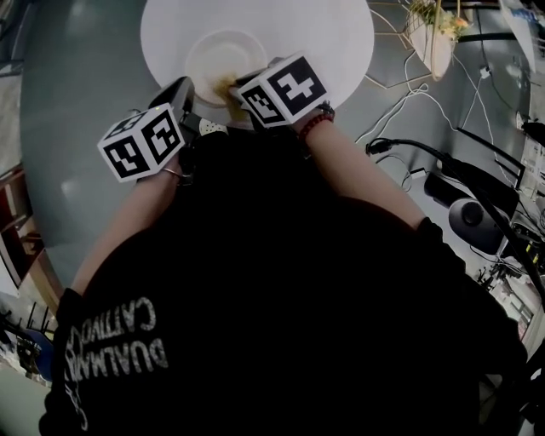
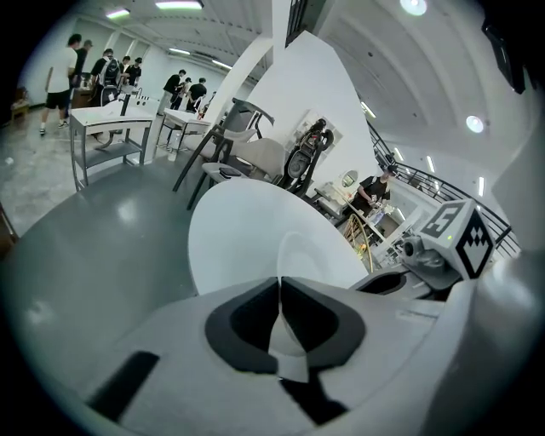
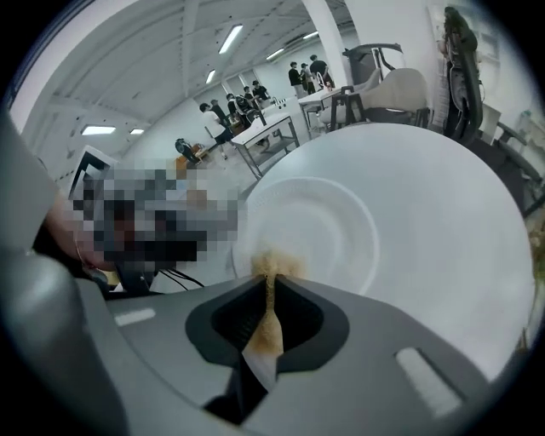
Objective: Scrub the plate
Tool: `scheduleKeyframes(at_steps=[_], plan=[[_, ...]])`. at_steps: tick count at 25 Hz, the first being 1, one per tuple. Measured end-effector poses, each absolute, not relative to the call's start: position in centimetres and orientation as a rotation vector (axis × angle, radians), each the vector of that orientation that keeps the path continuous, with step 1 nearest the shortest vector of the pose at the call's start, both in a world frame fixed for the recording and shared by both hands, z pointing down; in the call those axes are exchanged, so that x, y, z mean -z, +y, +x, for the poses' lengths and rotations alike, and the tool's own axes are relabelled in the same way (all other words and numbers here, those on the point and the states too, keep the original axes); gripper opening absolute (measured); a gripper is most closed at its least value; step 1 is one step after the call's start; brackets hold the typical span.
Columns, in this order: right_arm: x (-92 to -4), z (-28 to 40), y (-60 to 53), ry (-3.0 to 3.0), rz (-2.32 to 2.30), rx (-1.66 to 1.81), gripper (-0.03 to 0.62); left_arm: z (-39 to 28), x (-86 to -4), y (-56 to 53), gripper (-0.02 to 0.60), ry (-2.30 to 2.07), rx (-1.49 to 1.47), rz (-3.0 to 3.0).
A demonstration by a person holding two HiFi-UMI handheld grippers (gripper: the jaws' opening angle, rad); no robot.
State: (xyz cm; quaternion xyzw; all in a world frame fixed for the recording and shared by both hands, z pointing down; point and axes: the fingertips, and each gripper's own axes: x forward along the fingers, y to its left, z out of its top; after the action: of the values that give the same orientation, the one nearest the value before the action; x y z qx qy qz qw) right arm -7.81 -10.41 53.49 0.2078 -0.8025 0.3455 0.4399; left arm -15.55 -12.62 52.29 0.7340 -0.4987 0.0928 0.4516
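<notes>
A white plate (image 1: 223, 53) lies on a round white board (image 1: 281, 21). My left gripper (image 1: 189, 92) is at the plate's near left rim. In the left gripper view its jaws (image 2: 279, 294) are shut on the thin white rim of the plate (image 2: 294, 249). My right gripper (image 1: 232, 92) is shut on a yellow-brown scrubbing pad (image 1: 225, 86), whose tip touches the plate's near edge. In the right gripper view the pad (image 3: 270, 271) sticks out between the jaws (image 3: 269, 288) onto the plate (image 3: 319, 226). The two grippers sit close together, side by side.
The white board rests on a round grey table (image 1: 77, 128). To the right, cables (image 1: 426, 94), a black round device (image 1: 473, 217) and a basket with flowers (image 1: 434, 30) lie on the floor. Far off stand people, metal tables (image 2: 106, 128) and chairs (image 2: 247, 153).
</notes>
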Motion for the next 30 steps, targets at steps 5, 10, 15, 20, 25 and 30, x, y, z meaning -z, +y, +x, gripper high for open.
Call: scheduleKeyframes(at_steps=[5, 10, 15, 20, 25, 30], plan=[[-53.6, -4.0, -10.4, -1.926, 0.619, -0.85, 0.038, -15.1, -51.8, -11.8, 0.012, -1.254, -0.224, 1.816], [-53.2, -0.7, -12.8, -1.926, 0.774, -0.818, 0.038, -14.3, -51.3, -11.0, 0.012, -1.288, -0.227, 1.848], [-52.1, 0.3, -13.2, -2.038, 0.85, -0.832, 0.039, -14.8, -50.8, -9.7, 0.012, -1.386, -0.122, 1.779], [-51.1, -0.1, -12.0, -2.118, 0.821, -0.818, 0.038, -15.5, -51.8, -8.9, 0.014, -1.451, -0.148, 1.772], [-50.7, 0.0, -10.9, -2.099, 0.855, -0.853, 0.039, -15.2, -52.4, -8.0, 0.014, -1.411, -0.153, 1.745], [-49.4, -4.8, -10.5, -2.165, 0.756, -0.944, 0.04, -15.6, -53.0, -9.3, 0.015, -1.352, -0.15, 1.702]])
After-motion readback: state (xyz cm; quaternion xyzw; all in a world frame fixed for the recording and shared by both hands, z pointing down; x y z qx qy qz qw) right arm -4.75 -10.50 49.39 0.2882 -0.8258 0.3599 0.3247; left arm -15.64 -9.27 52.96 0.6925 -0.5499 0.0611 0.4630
